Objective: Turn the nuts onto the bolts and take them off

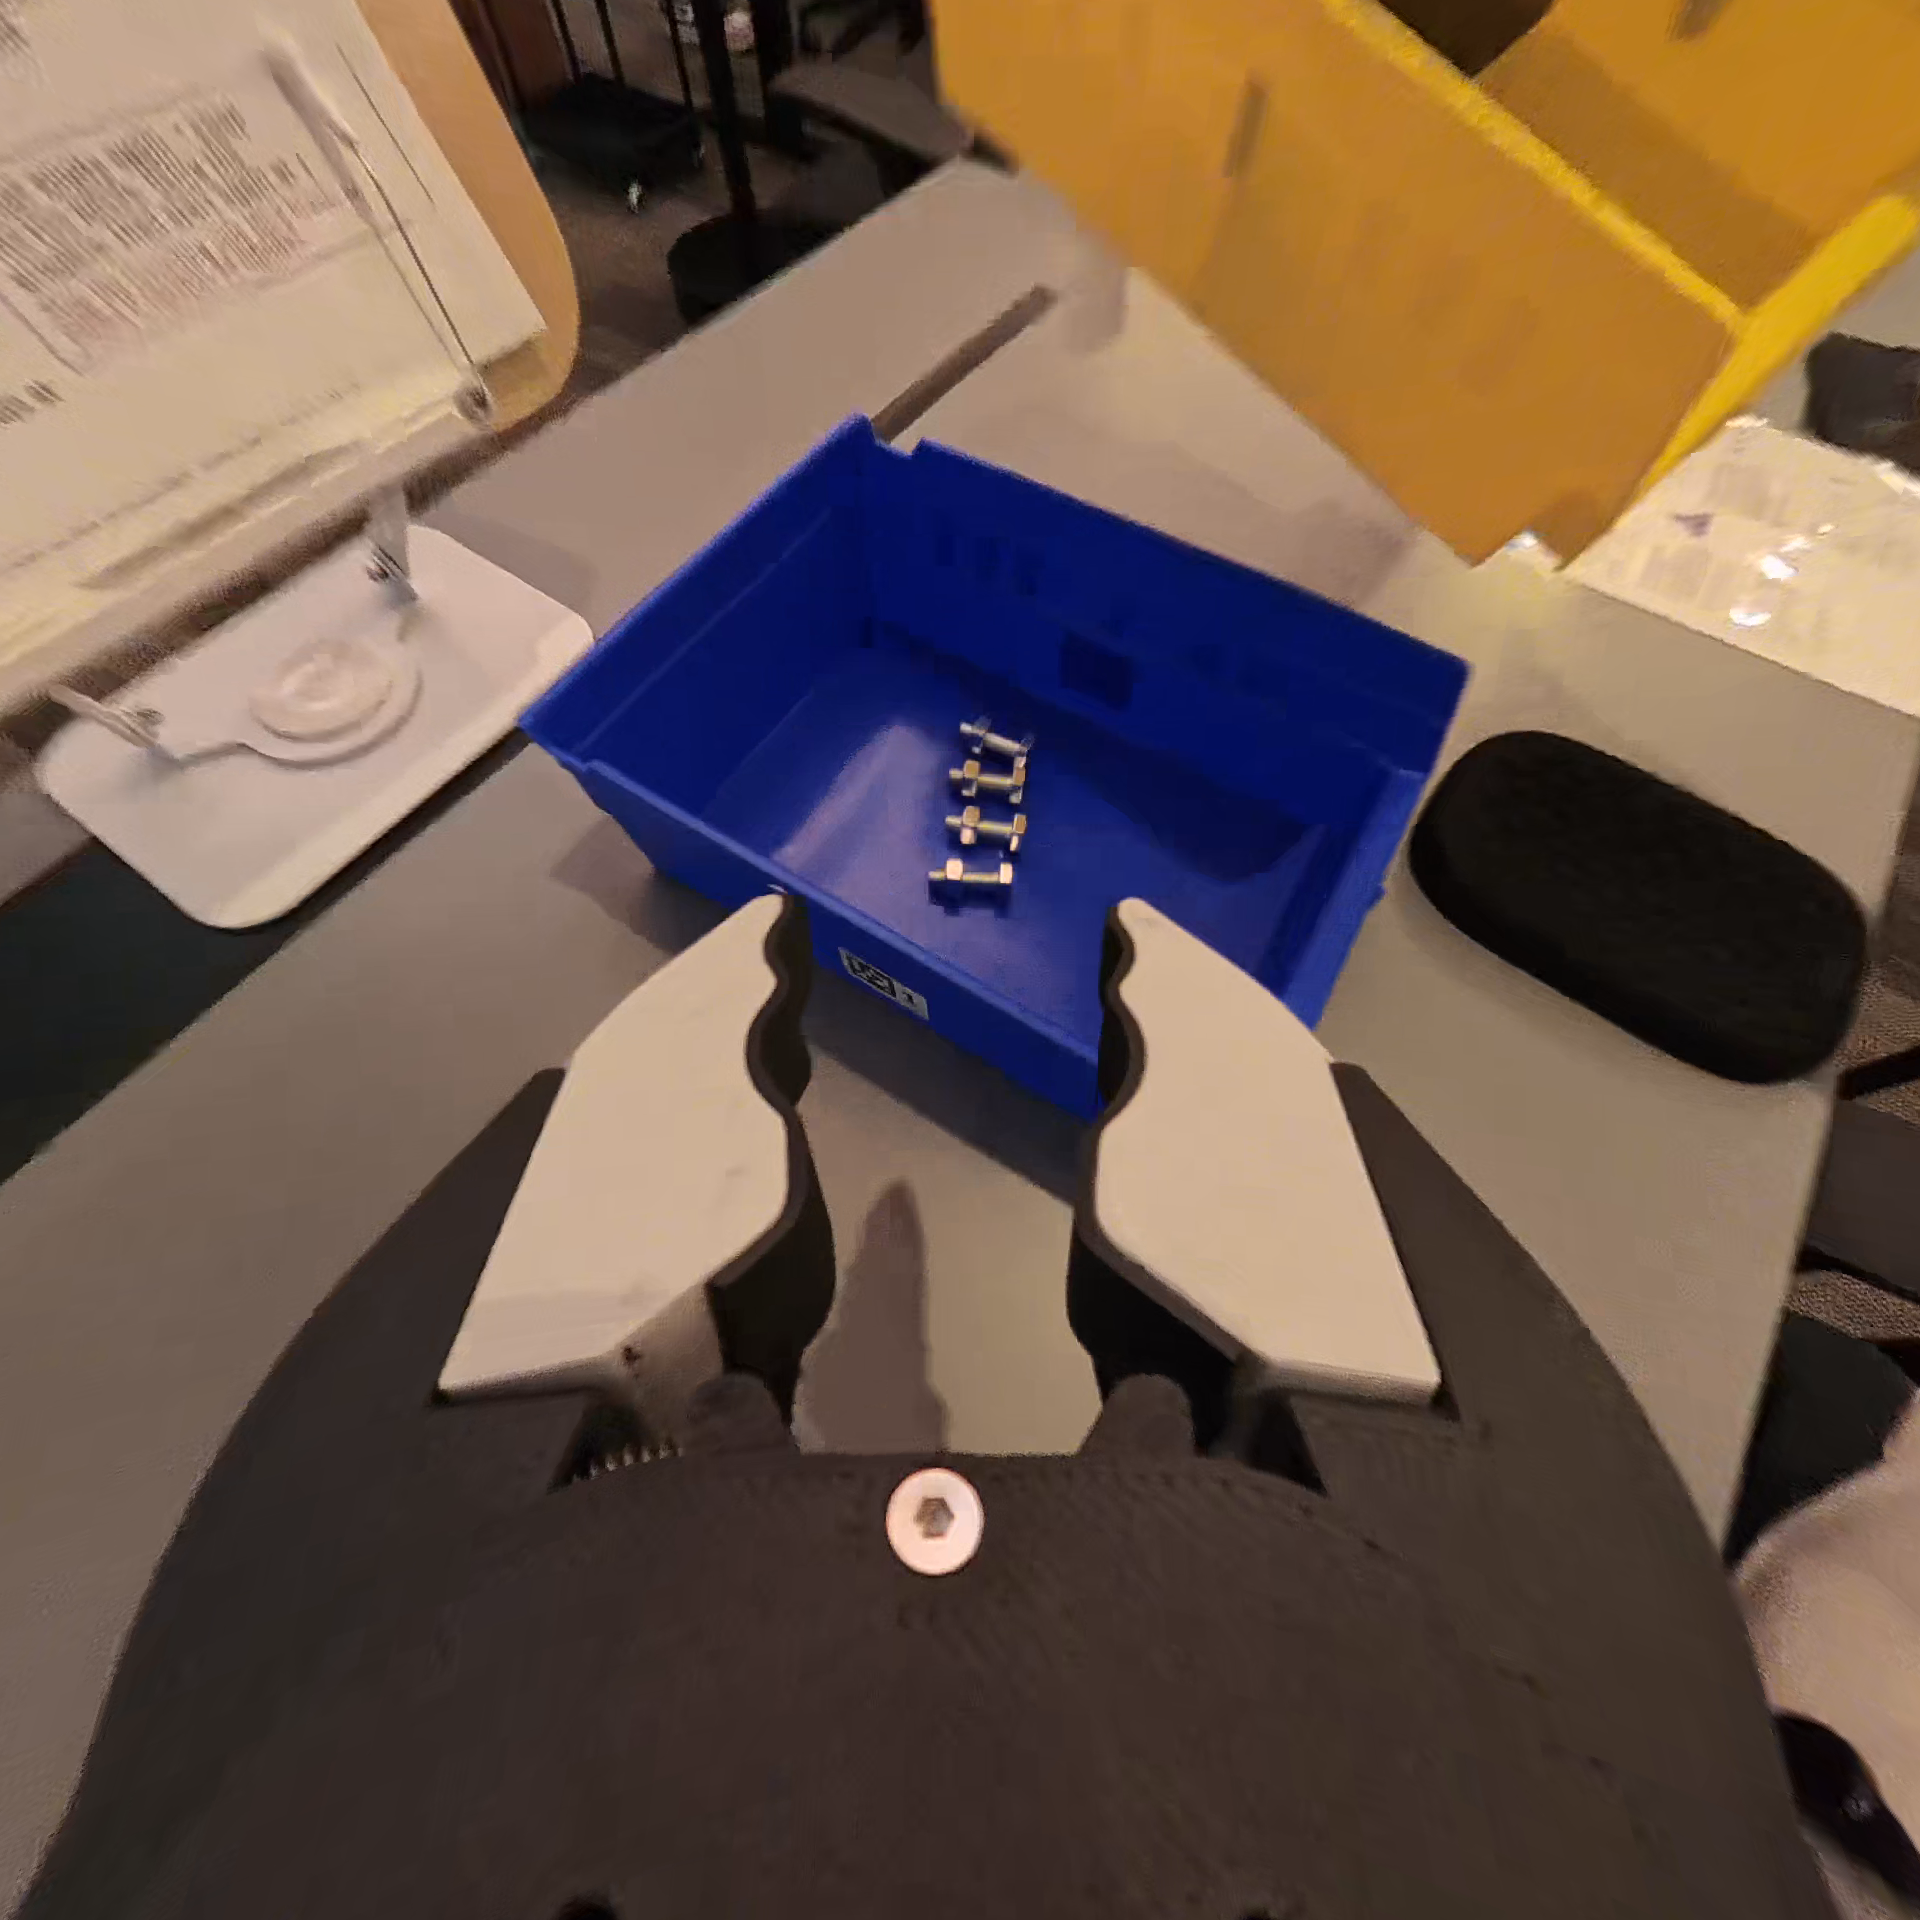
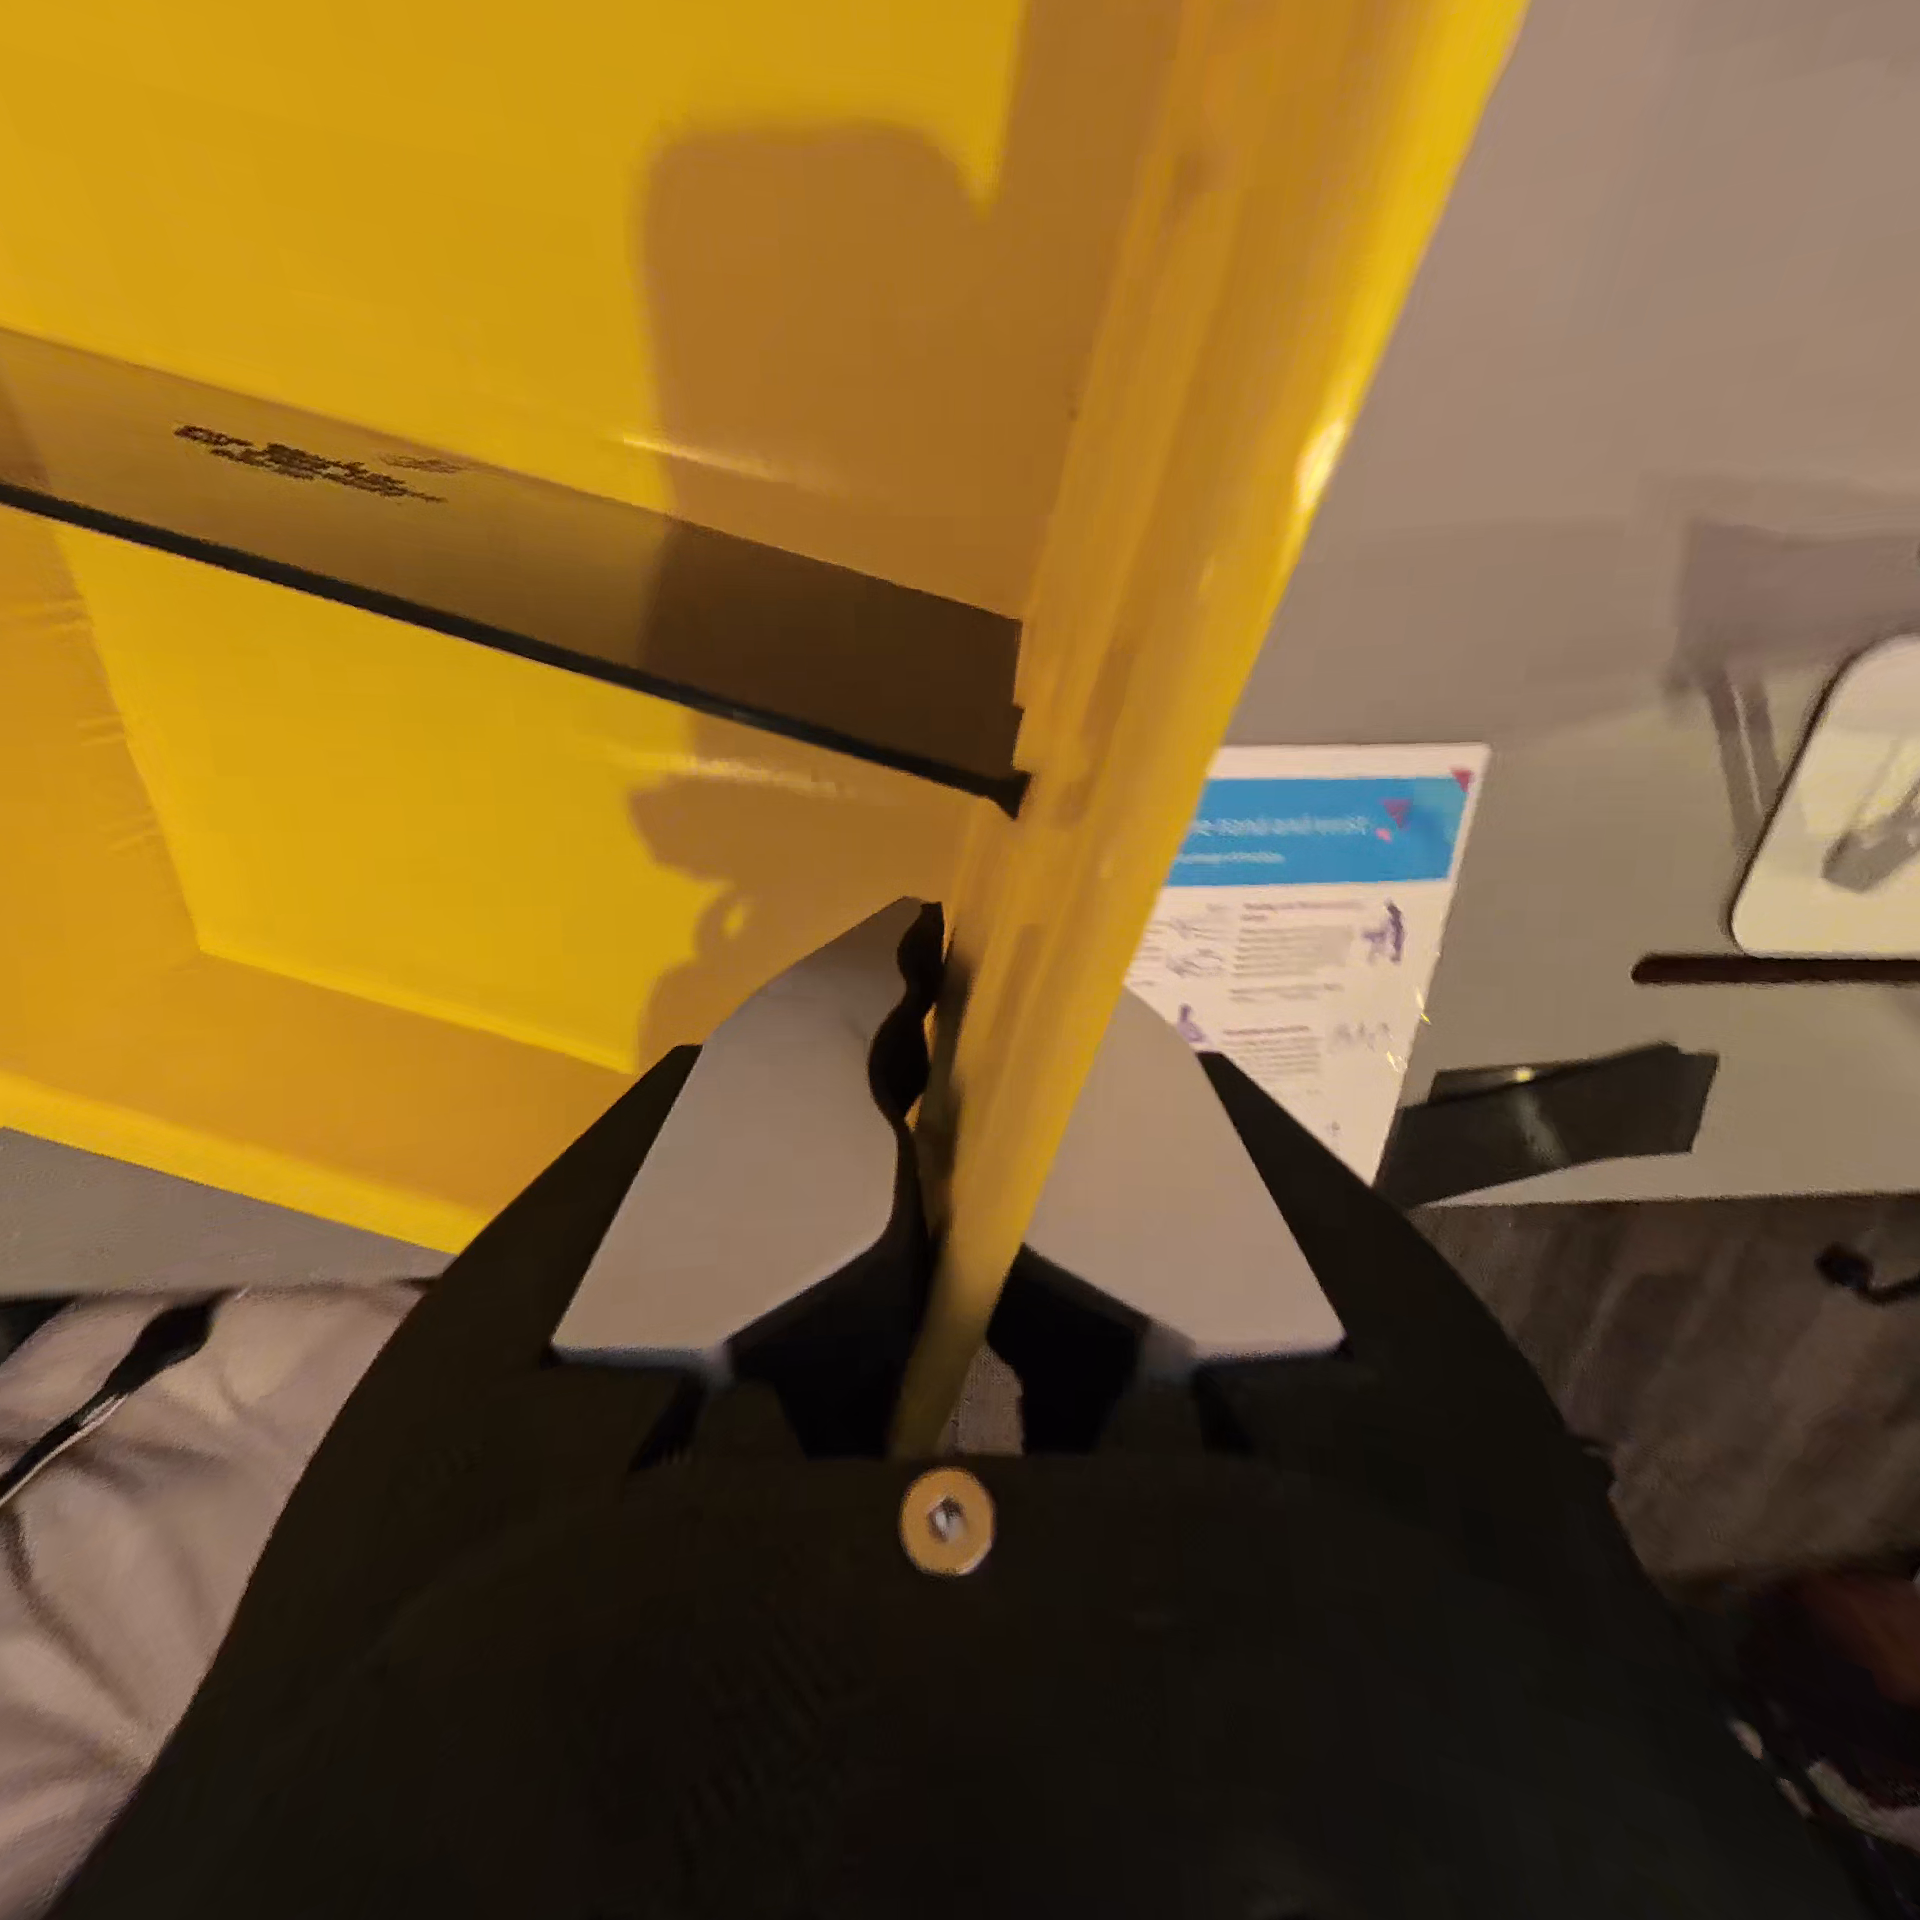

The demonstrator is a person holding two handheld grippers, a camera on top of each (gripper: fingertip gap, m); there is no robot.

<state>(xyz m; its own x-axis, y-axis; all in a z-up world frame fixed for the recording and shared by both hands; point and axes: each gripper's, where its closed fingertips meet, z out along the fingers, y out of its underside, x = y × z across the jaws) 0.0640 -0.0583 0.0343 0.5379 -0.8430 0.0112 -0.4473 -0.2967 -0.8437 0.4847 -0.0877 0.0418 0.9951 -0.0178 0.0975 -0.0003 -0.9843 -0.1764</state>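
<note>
Bolts (image 1: 982, 816) with nuts on are lying in a row of four in the blue bin (image 1: 727, 665) on the worktop (image 1: 364, 1039). My left fingers (image 1: 951, 925) are hanging open and empty just near of them. My right fingers (image 2: 1023, 971) are clamping the yellow box (image 2: 520, 312) wall, holding it tipped aloft at far right. I'm thinking: set the box aside clear of the bin first, then come down squarely on the nearest bolt.

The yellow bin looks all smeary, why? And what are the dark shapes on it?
Left wrist view: the yellow plastic bin and the white paper stand are smeared by motion blur, while the small metal bolts in the blue plastic bin stay fairly sharp. Right wrist view: dark shadows fall across the yellow bin's wall near the right gripper.
</note>
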